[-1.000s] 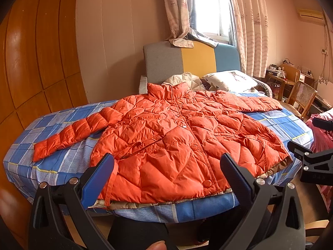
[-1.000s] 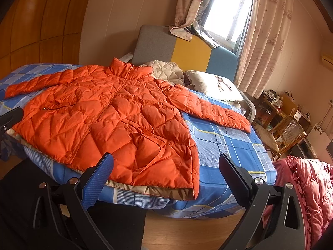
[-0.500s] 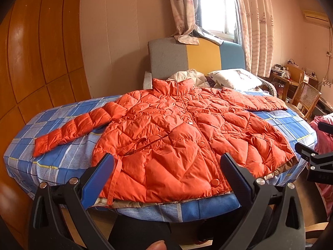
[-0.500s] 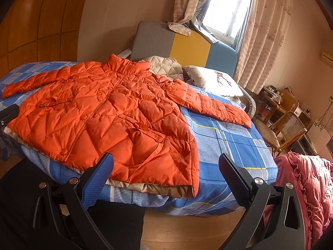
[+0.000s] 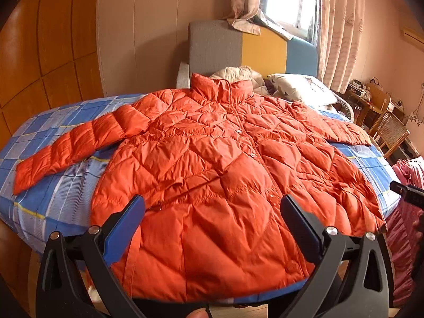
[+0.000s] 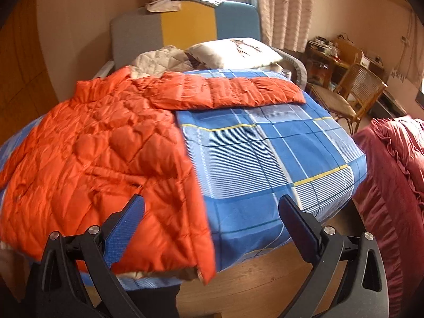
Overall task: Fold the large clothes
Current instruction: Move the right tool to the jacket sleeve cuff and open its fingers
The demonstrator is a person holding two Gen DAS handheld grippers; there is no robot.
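An orange quilted puffer jacket (image 5: pixel 212 164) lies spread face up on a bed with a blue plaid sheet (image 5: pixel 47 185), collar toward the headboard, both sleeves stretched out sideways. My left gripper (image 5: pixel 212 220) is open, hovering over the jacket's lower front near the hem, nothing between its fingers. In the right wrist view the jacket (image 6: pixel 100 159) fills the left half, its right sleeve (image 6: pixel 233 92) lying across the sheet. My right gripper (image 6: pixel 209 220) is open above the jacket's right hem corner at the bed's foot. The right gripper's tip (image 5: pixel 405 192) shows at the left wrist view's right edge.
A grey, yellow and blue headboard (image 5: pixel 251 50) stands behind a pillow (image 5: pixel 299 90) and a beige quilted blanket (image 6: pixel 161 61). A rattan chair (image 6: pixel 355 92) and cluttered desk are at the right. Dark red ruffled bedding (image 6: pixel 392 172) sits right of the bed. Wooden floor lies below.
Both grippers have moved forward toward the bed. The left now hangs over the jacket's hem; the right has swung rightward, facing the hem corner and bare sheet. The jacket has not moved.
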